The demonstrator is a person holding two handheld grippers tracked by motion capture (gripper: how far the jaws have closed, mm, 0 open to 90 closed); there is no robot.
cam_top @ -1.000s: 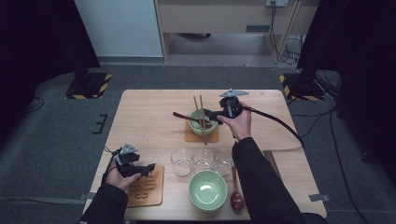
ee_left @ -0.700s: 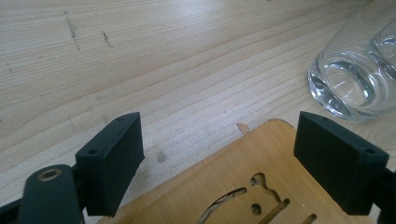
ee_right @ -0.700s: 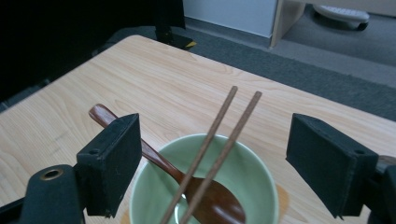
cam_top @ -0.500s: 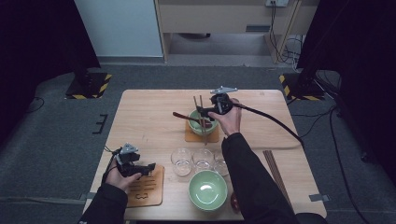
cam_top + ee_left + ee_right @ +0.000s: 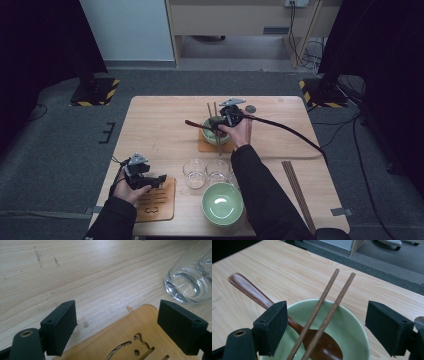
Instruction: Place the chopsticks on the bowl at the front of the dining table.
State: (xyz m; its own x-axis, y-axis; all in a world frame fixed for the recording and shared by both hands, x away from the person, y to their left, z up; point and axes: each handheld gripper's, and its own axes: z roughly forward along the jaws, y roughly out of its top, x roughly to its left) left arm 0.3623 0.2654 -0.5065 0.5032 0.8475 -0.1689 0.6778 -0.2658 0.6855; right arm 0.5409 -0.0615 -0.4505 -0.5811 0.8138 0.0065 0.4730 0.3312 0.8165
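Right gripper view has the right gripper newly lowered, jaws wide, straddling the chopsticks for a grasp.

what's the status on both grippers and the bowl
Right gripper open over bowl. Chopsticks and spoon in bowl, between fingers, ungripped. Left gripper open over coaster.

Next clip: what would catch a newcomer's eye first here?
The right tool hangs open over a green bowl at mid-table, with chopsticks and a wooden spoon resting in it. Near the table's front left corner, the left tool sits open above a cut-out wooden coaster, beside clear glasses.
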